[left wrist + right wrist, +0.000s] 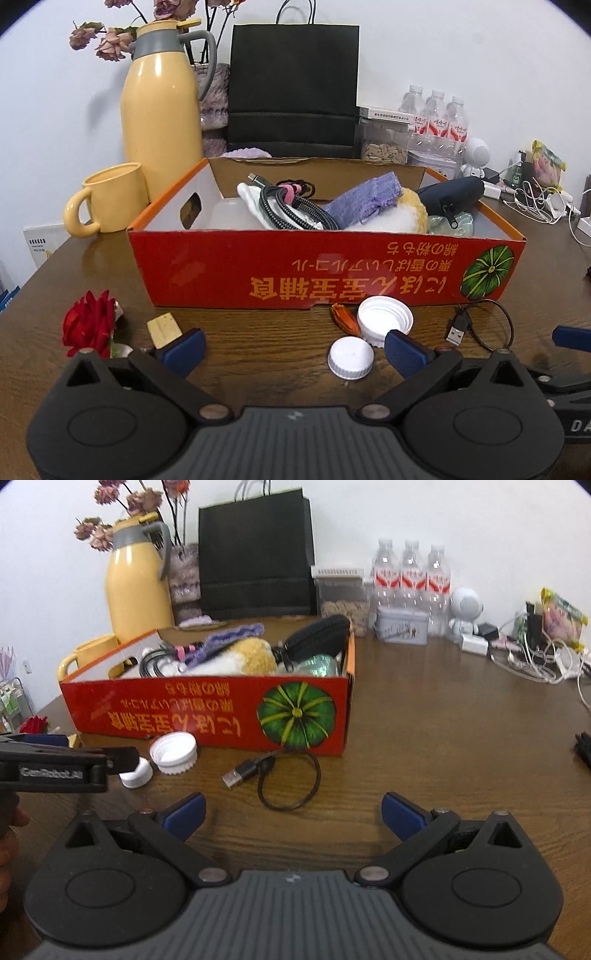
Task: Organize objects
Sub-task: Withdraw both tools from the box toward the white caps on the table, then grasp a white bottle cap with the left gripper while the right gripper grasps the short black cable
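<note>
You held both grippers low over the dark wooden table (443, 716), each spread wide with nothing between its blue pads. Your left gripper (294, 350) faced the long side of the red cardboard box (325, 266), with the small white bottle cap (350, 357) lying just inside its right pad and the larger white lid (384, 320) just beyond, close to the box wall. Your right gripper (293, 812) hung over bare wood, the short black USB cable (280, 775) looped on the table ahead of it, near the box's pumpkin-printed corner. A red artificial rose (88, 325) and a small tan block (164, 328) lay off the left gripper's left pad. The box already held a braided cable (291, 210), a purple knitted cloth (365, 199), a yellow-and-white plush item (243, 657) and a dark zip pouch (317, 635). Behind it stood a yellow thermos jug (160, 107), a matching mug (110, 199) and a black paper bag (293, 88).
</note>
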